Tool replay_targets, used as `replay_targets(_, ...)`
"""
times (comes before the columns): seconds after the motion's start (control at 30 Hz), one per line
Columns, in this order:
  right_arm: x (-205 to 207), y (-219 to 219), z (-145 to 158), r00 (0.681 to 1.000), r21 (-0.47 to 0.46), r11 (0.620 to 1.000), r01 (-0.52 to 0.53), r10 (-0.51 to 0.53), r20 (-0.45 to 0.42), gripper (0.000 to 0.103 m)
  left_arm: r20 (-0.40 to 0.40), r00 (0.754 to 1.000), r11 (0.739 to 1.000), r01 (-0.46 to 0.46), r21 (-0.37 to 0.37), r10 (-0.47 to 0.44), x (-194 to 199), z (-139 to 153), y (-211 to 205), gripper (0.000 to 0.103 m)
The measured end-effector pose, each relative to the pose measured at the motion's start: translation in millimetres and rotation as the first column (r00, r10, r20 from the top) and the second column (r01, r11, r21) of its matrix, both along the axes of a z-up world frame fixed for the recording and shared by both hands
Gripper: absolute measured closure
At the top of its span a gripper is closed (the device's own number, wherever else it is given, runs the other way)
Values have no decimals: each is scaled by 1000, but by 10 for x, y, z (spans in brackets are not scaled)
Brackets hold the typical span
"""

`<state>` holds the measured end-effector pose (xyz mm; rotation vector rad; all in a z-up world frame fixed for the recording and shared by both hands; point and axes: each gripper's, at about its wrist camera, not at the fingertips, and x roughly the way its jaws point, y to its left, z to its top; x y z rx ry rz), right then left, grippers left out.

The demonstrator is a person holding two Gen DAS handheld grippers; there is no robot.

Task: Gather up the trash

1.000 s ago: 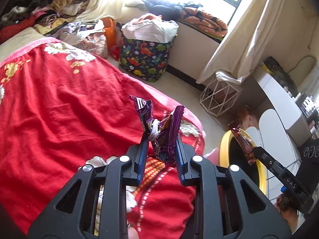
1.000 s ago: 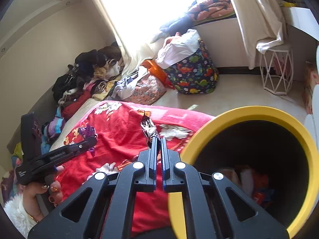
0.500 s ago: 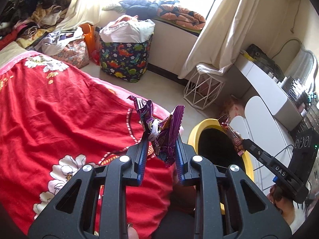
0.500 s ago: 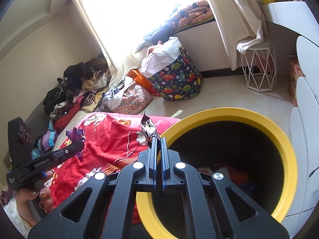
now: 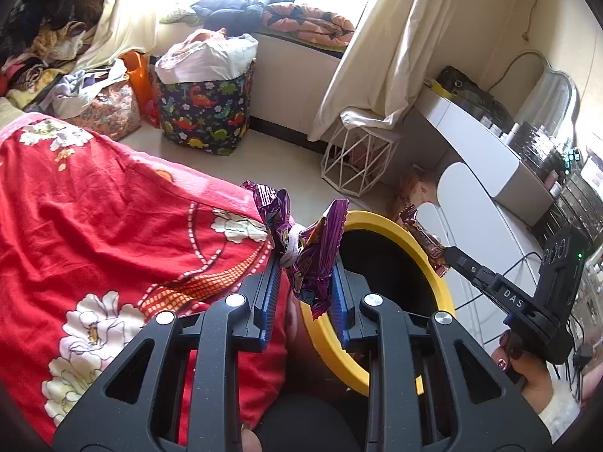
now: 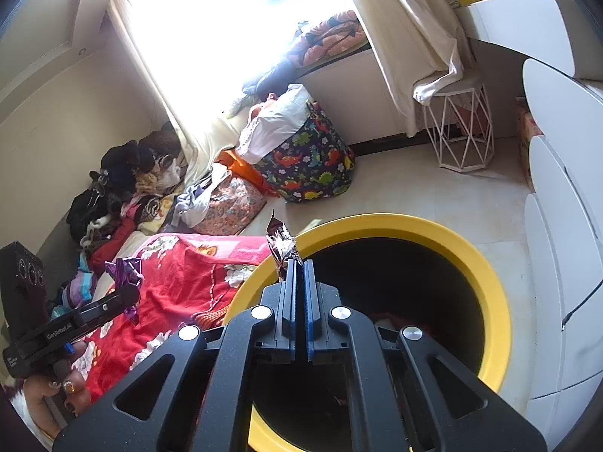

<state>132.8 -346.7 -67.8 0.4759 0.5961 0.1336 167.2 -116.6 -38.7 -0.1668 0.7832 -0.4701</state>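
While left tool (image 5: 305,263) clamps purple wrapper (image 5: 314,260), right tool (image 6: 297,263) pinches brown wrapper (image 6: 280,243); "DAS" legible.

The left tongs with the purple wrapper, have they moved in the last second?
Yes. The left tongs, shut on the purple wrapper, have swung off the red blanket toward the yellow-rimmed bin, which now sits just behind the wrapper.

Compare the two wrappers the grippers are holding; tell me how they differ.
The purple wrapper is crumpled and bulky, so the left gripper's jaws stand apart around it; the brown wrapper is thin, pinched in the right gripper's nearly closed jaws. The purple one is the larger and hangs at the bin's rim by the red blanket; the brown one is over the bin's rim. Both are empty snack wrappers, gripped.
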Motion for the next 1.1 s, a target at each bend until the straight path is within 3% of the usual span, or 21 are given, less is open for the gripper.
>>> replay_targets(0.37, -88, -235, -39, 998, 11, 998, 58, -58, -18, 99, -4, 997, 997, 79, 19, -79, -114, -35, -312, 84)
replay_targets(0.77, -101, -379, -183, 991, 76, 993, 88, -80, -106, 96, -53, 983, 983, 179, 47, -177, -181, -213, -700, 80)
replay_targets(0.83, -110, -417, -219, 989, 98, 990, 98, -86, -121, 88, -72, 978, 979, 199, 47, -195, -173, -274, -767, 70)
replay_targets(0.87, -107, -445, -231, 988, 100, 990, 103, -90, -129, 75, -77, 976, 977, 206, 49, -202, -169, -293, -790, 59)
replay_targets(0.9, -121, -459, -243, 986, 105, 988, 113, -99, -136, 64, -85, 974, 975, 215, 52, -210, -167, -322, -819, 55)
replay_targets(1.03, -173, -449, -211, 985, 84, 989, 118, -105, -137, 57, -82, 974, 974, 216, 69, -211, -190, -368, -854, 34)
replay_targets(1.1, -203, -422, -175, 986, 66, 991, 113, -104, -130, 46, -70, 978, 976, 200, 82, -194, -211, -361, -826, 24)
